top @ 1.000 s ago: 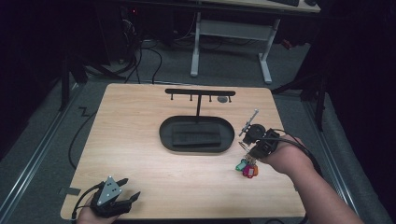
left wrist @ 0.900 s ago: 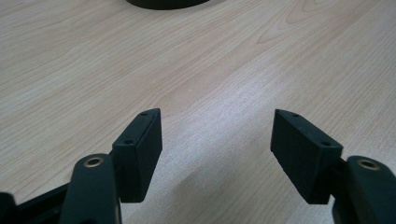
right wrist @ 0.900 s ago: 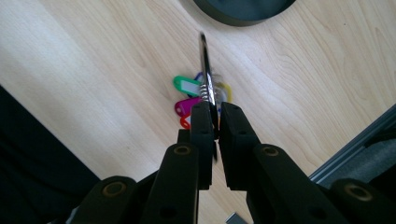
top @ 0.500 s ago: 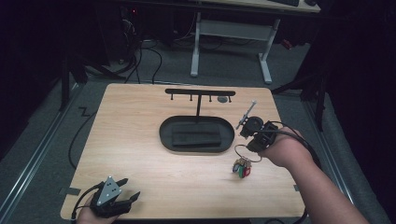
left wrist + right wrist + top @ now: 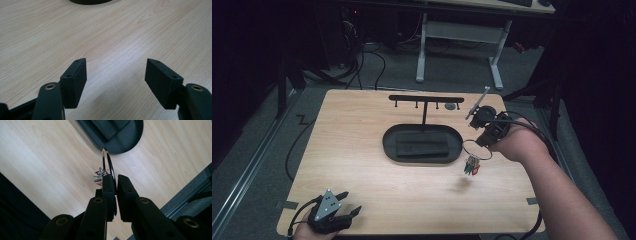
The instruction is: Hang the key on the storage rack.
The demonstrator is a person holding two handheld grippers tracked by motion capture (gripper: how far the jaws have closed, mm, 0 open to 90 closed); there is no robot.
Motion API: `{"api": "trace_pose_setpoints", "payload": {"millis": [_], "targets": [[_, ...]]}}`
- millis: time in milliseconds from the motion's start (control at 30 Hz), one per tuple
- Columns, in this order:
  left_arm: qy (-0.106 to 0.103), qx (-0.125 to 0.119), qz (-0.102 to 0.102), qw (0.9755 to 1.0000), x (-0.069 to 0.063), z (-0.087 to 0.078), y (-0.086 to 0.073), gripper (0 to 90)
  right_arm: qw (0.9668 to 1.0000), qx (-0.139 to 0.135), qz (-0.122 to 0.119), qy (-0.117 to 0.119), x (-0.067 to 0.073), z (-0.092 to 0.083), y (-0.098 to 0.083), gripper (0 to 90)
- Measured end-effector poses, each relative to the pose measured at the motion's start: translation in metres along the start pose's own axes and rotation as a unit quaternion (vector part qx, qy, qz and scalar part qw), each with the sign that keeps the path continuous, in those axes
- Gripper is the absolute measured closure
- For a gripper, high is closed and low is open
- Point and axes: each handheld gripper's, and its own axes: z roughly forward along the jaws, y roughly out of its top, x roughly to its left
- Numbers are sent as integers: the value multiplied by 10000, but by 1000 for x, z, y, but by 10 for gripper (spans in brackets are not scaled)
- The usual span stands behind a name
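At the table's [image 5: 362,175] centre lies a black oval tray [image 5: 392,140] with a flat dark block [image 5: 422,148] inside it; a thin post rises from the tray's 12 o'clock rim to a hook rail [image 5: 426,98]. At about 3 o'clock from the tray, the right gripper [image 5: 482,142] is clamped on a metal ring [image 5: 476,149], which hangs clear above the wood. In the right gripper view the ring [image 5: 110,167] stands edge-on between the closed jaws and juts out beyond their tips, with small coloured tags [image 5: 99,178] dangling from it at 9 o'clock. The tags [image 5: 471,167] hang at the ring's 6 o'clock in the high view. At the table's 7 o'clock corner the left gripper [image 5: 347,210] rests with its jaws spread wide and nothing between them.
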Motion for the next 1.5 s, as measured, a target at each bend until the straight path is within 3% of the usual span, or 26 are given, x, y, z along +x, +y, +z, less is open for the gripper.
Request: {"api": "trace_pose_setpoints", "payload": {"millis": [200,700,1167,1500], "targets": [[102,-86,-37,9999,2,-3,0,344,9998,-139,116,66,-11,-6,12,854],[101,-49,-30,9999,2,-3,-1,345,9986,-293,415,143,-42,5,38,854],[76,-25,-46,10000,4,-2,-2,345,9973,-491,550,32,-60,16,57,855],[115,-22,-112,9999,6,-3,-4,345,9958,-593,695,111,-72,30,70,855]]}}
